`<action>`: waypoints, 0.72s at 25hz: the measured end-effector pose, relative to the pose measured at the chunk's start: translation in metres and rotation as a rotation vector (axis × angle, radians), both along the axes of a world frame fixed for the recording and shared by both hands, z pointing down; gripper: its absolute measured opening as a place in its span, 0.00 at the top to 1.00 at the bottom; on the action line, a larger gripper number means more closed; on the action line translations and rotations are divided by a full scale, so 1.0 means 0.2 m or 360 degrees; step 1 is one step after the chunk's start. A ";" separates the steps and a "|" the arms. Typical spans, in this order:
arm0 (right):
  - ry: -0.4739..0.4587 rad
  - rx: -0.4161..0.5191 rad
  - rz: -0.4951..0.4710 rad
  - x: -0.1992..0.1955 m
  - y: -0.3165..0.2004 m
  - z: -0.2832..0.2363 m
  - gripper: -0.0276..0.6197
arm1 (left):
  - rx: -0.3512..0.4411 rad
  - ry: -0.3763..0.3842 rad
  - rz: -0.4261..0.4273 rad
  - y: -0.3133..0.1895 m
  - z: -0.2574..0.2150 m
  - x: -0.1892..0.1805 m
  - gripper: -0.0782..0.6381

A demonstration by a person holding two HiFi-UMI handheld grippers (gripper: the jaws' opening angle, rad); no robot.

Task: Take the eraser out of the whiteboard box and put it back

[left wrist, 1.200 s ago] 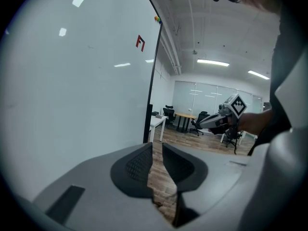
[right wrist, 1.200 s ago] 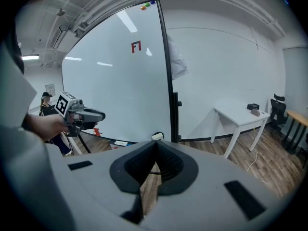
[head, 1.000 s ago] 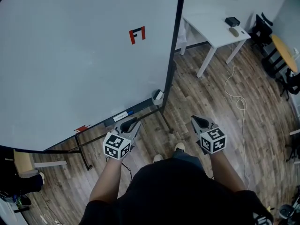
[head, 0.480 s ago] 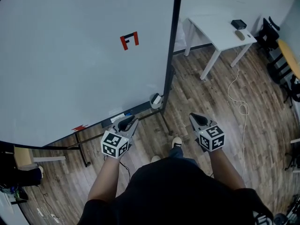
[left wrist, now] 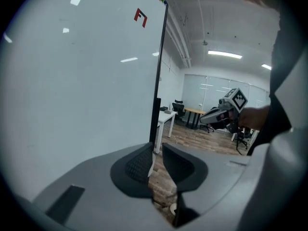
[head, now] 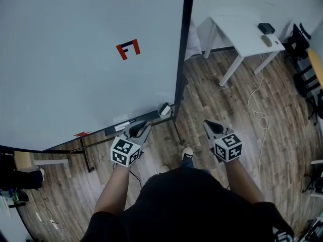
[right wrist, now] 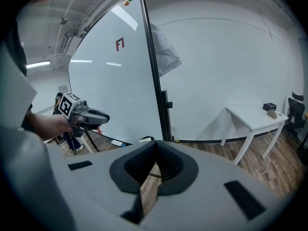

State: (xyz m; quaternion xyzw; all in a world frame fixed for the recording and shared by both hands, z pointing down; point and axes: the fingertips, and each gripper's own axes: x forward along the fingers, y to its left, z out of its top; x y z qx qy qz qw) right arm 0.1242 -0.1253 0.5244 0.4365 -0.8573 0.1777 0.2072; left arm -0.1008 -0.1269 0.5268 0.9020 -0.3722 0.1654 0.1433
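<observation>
A small white box (head: 164, 109) hangs at the right end of the whiteboard's (head: 75, 59) marker tray (head: 108, 131); what lies inside it cannot be made out, and I see no eraser. A marker (head: 124, 124) lies on the tray. My left gripper (head: 137, 128) is held just in front of the tray, left of the box, jaws shut and empty (left wrist: 157, 146). My right gripper (head: 209, 125) hovers over the wooden floor right of the board's frame, also shut with nothing in it (right wrist: 155, 143). The right gripper view shows the box (right wrist: 144, 139) low beside the frame.
A red-and-black mark (head: 128, 49) sits on the board. The board's stand legs (head: 86, 158) spread on the floor below the tray. A white table (head: 242, 32) with a black device (head: 266, 28) stands at the back right, a cable (head: 260, 117) trails on the floor, and chairs (head: 303, 42) line the right edge.
The person has stepped along the board and both grippers have drifted with them, the left one ending a little closer to the tray. Neither gripper's jaws have changed.
</observation>
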 end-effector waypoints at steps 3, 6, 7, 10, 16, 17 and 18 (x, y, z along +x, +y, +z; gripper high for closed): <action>-0.0016 -0.0020 -0.0023 0.02 -0.04 0.02 0.97 | -0.0020 -0.0011 -0.0007 -0.04 0.02 0.05 0.79; -0.0030 -0.0031 -0.0049 0.03 -0.08 0.04 0.97 | -0.0036 -0.0025 -0.0002 -0.07 0.05 0.10 0.79; -0.0032 -0.0034 -0.0056 0.03 -0.09 0.04 0.97 | -0.0041 -0.0031 -0.0002 -0.08 0.06 0.12 0.79; -0.0037 -0.0051 -0.0071 0.04 -0.12 0.06 0.97 | -0.0060 -0.0039 -0.0010 -0.10 0.10 0.15 0.79; -0.0025 -0.0087 -0.0097 0.06 -0.16 0.11 0.97 | -0.0072 -0.0062 -0.0032 -0.17 0.17 0.19 0.79; -0.0024 -0.0090 -0.0102 0.06 -0.17 0.11 0.97 | -0.0069 -0.0076 -0.0028 -0.18 0.18 0.20 0.79; -0.0022 -0.0092 -0.0107 0.06 -0.18 0.12 0.97 | -0.0064 -0.0093 -0.0022 -0.19 0.19 0.21 0.79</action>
